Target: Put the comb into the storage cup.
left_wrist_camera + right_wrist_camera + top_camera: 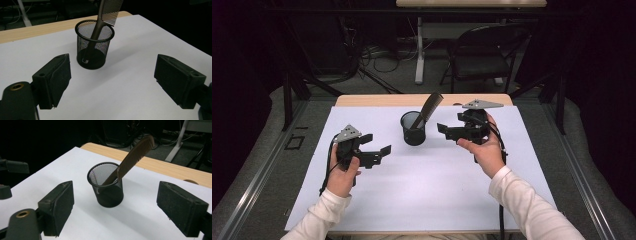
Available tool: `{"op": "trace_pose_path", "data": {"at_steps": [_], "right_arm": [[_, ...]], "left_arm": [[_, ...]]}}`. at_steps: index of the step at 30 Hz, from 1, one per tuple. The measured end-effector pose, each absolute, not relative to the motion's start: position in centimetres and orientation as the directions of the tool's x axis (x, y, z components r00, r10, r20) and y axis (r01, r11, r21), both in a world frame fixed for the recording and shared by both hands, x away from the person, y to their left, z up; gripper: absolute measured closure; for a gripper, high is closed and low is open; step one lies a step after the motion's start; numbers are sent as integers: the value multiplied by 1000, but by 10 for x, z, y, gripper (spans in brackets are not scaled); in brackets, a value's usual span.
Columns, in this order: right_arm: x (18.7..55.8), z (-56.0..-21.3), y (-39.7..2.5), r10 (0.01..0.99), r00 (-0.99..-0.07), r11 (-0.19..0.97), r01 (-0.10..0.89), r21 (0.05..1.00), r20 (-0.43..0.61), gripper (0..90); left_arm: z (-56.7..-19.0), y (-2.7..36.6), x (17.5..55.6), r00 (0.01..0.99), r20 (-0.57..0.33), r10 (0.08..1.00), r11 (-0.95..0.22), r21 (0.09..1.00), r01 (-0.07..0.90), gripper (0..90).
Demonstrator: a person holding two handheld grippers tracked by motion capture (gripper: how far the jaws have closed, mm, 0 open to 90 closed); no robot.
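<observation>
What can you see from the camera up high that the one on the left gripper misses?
The high view alone takes in the person's hands, white sleeves, the right gripper and a chair behind the table. The left gripper view alone brings out the cup's mesh weave and the comb's fine teeth. Both show the comb leaning in the black mesh cup on the white table cover.

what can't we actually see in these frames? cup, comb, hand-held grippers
- Comb: tip of the toothed end is cut off by the top edge in the left gripper view.
- Comb handle's foot: blurred behind the mesh cup wall in both gripper views, so whether it touches the bottom can't be told.
- Left hand-held gripper and right hand-held gripper: grips hidden by the person's hands in the high view.
- Table's near edge: cut off by the frame bottom, high view.
</observation>
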State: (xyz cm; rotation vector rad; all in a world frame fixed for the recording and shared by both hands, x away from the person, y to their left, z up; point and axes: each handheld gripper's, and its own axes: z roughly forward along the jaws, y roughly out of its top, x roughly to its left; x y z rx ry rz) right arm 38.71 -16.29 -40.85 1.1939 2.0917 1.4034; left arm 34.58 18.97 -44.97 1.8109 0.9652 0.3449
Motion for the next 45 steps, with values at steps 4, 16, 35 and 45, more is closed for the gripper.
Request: {"op": "trace_pose_path", "data": {"at_steps": [4, 16, 35, 45], "right_arm": [[380, -409, -166, 797, -581, 149, 453, 879, 164, 106], [358, -415, -177, 770, -628, 207, 411, 888, 111, 66], [325, -441, -204, 790, -610, 216, 376, 901, 65, 0], [309, -451, -217, 811, -584, 213, 359, 909, 40, 0]], "left_arm": [[-445, 194, 344, 642, -199, 740, -159, 876, 455, 121], [-437, 213, 340, 633, -192, 750, -140, 889, 436, 109], [-444, 245, 328, 607, -159, 779, -153, 890, 430, 31], [-456, 262, 317, 592, -162, 789, -135, 895, 426, 31]]}}
